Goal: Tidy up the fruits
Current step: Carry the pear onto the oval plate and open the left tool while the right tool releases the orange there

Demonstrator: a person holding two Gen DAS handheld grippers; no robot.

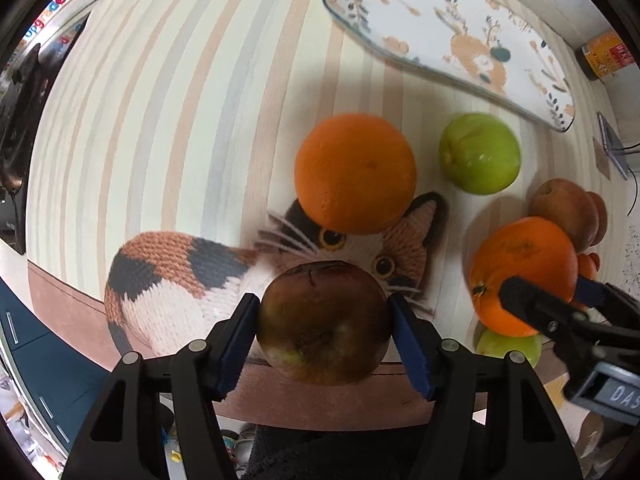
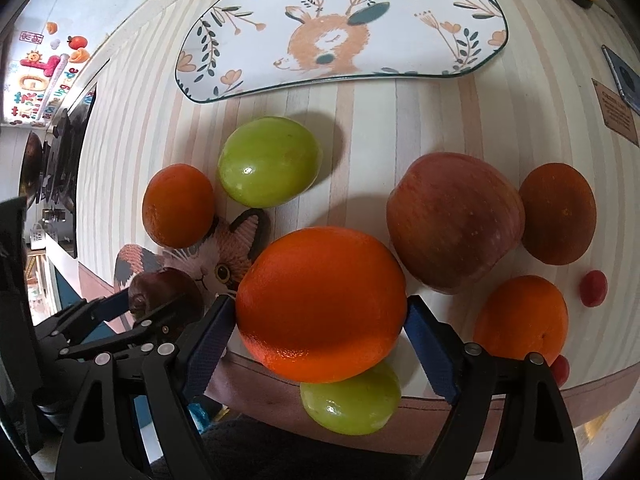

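The left gripper (image 1: 324, 320) is clamping a dark apple (image 1: 324, 324) between its blue pads (image 1: 240, 344), holding it over the near table edge, above the knitted cat (image 1: 176, 280) printed on the striped cloth (image 1: 160, 120). At about twelve o'clock from that apple, an orange (image 1: 355, 172) is sitting on the cat's head, with a green fruit (image 1: 479, 153) just beside it at two o'clock. The deer plate (image 1: 440, 32) is lying farther back, bare.

The right gripper (image 2: 320, 320) is squeezing a big orange (image 2: 322, 304), its pads pressing both sides. A second green fruit (image 2: 350, 398) is peeking out below it at six o'clock. At two o'clock a red apple (image 2: 454, 220) is touching a dull orange (image 2: 558, 213); at four o'clock a small orange (image 2: 522, 318) is resting near two small red fruits (image 2: 593, 288).
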